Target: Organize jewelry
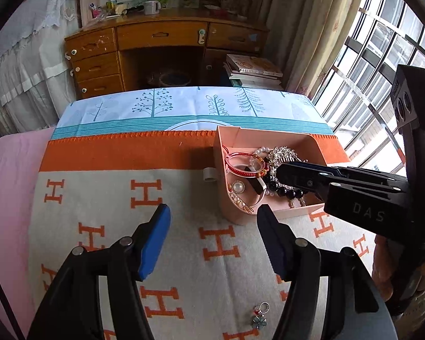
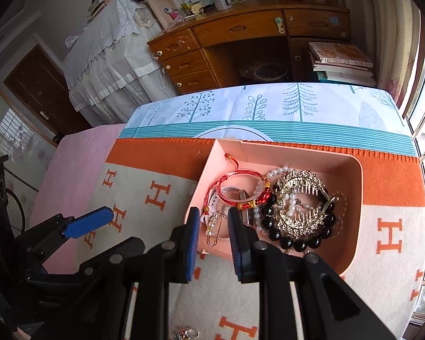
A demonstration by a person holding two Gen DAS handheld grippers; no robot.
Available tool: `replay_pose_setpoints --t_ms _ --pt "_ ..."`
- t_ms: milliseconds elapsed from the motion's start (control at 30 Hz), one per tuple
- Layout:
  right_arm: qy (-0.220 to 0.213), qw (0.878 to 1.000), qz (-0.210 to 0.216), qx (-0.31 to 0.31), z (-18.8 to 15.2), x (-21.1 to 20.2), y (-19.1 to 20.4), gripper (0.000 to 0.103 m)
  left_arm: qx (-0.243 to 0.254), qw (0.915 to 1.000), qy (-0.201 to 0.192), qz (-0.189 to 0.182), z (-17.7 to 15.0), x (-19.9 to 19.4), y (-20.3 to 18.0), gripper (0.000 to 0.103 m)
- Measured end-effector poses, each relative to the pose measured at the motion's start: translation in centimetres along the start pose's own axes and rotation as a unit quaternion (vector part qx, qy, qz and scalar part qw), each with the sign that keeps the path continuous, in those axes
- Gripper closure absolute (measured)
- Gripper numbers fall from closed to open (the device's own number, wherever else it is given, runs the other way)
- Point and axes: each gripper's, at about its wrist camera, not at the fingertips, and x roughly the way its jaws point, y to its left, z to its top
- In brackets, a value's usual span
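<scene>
- Two grippers are seen over the blanket: the left gripper is held with its jaws wide apart and empty, and the right gripper is poised at the near rim of the pink tray, its jaws a narrow gap apart with nothing visibly clamped between them.
- Most of the jewelry already lies in the tray: a red bracelet, a black bead bracelet, a gold hair comb, pearl strands and a safety pin.
- One flower charm is left outside on the blanket, near the left gripper and well apart from the tray.
- A snag is judged likely if the right gripper is closed here: the pin and pearl strand sit just beside its fingertips and could be dragged out.
- The light tray could be shoved or tipped by pressure on its rim.
- The small, flat charm could slip from wide pads or be pushed into the soft weave.
- The tangled strands could be lifted together.
</scene>
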Motion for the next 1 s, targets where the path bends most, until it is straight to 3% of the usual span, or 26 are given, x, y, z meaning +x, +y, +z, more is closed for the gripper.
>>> replay_pose_setpoints --t_ms 200,533,800,1000 --pt "-0.01 1.0 -0.014 -0.023 -2.2 -2.3 1.2 0.082 -0.003 0.9988 -0.048 0.012 -2.1 -3.7 0.2 0.022" --pt "-0.032 0.999 -0.006 -0.025 -7.0 -6.4 3.1 0.082 0.006 0.9954 -0.09 0.031 -6.3 -9.0 -0.4 0.018" --pt "-0.057 0.997 -0.017 -0.039 -11.2 -9.6 5.2 0.082 0.009 0.9942 -0.099 0.042 -10.4 -11.2 -0.9 0.017" --pt "-0.072 0.996 -0.036 -0.045 -14.3 -11.0 6.4 0.082 -0.017 0.9949 -0.095 0.029 -13.5 -12.0 -0.1 0.017"
